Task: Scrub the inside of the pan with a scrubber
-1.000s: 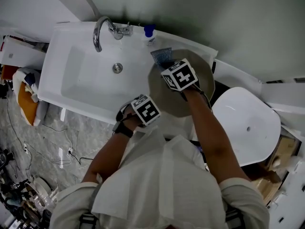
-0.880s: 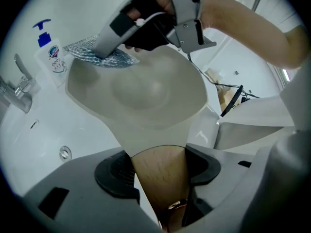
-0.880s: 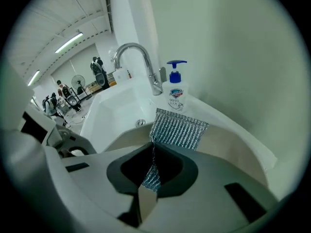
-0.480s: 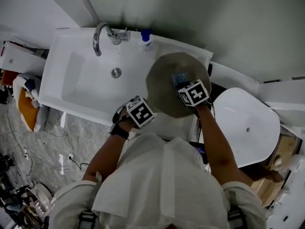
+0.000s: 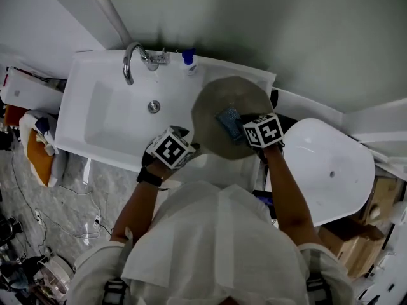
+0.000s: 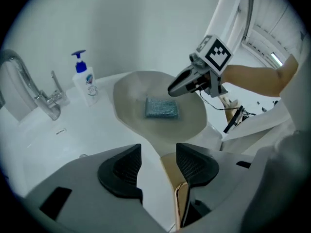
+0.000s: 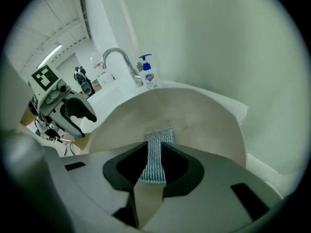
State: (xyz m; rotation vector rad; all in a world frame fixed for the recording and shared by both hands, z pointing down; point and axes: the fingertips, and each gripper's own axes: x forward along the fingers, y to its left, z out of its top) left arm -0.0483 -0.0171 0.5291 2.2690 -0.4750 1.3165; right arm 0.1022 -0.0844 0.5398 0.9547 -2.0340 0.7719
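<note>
The round grey pan [image 5: 219, 94] rests on the counter to the right of the sink. A blue-grey scrubber [image 5: 229, 121] lies flat inside it [image 6: 162, 108]. My right gripper [image 5: 247, 126] hovers at the scrubber's right edge. Its jaws have just been opening, and the scrubber [image 7: 160, 137] shows through the gap, with the pads off it. My left gripper [image 6: 159, 152] is at the pan's near edge. Its jaws have just been closing but stand apart. The pan's wooden handle [image 6: 170, 176] lies between and below them, close to the right pad.
A white basin [image 5: 108, 116] with a drain [image 5: 154, 107] and a chrome tap [image 5: 130, 59] is on the left. A soap bottle [image 5: 187, 58] stands behind the pan. A white oval lid [image 5: 331, 170] lies to the right. Cables and clutter cover the floor at the left.
My right gripper drew the scrubber from the pan's far rim back to its middle, where it now lies flat. My left gripper shifted left and lifted a little.
</note>
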